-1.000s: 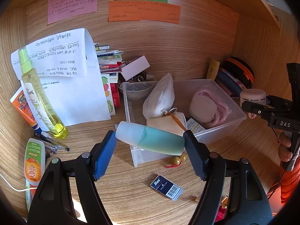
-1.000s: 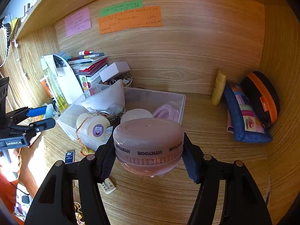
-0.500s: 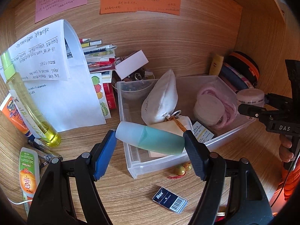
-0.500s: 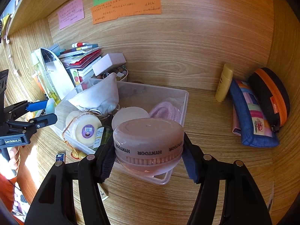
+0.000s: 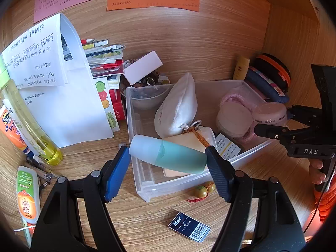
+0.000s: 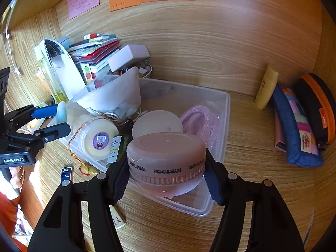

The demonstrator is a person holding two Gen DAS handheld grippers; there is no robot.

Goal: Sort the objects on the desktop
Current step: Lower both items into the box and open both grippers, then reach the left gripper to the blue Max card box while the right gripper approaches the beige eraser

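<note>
1. Left wrist view, nearest the lens: the left gripper [image 5: 168, 163] has its fingers clamped end to end on a teal squeeze tube [image 5: 168, 156], held crosswise at the centre of the frame above the near edge of a clear plastic bin [image 5: 145, 191].
2. Right wrist view, nearest the lens: the right gripper [image 6: 166, 178] has its fingers clamped on the sides of a round pink jar [image 6: 166, 161] marked HYNTOOR, held over the bin's near corner.
3. Middle distance: the bin already holds a white pouch [image 5: 178, 109], a pale round tub [image 5: 233, 119], a pink cord [image 6: 199, 121] and a yellow-lidded jar [image 6: 98, 139].
4. Lower frame, on the desk outside the bin: a small dark Max box [image 5: 189, 226] and gold beads [image 5: 202, 190].
5. Left edge: a yellow bottle [image 5: 31, 126] and an orange-labelled tube [image 5: 27, 195], unsorted.
6. Far right, against the back wall: a yellow tube [image 6: 266, 87] and a blue pouch [image 6: 294, 130].
7. Judgement: sorting looks about half done; both held items await release into the bin, and several loose items remain.
</note>
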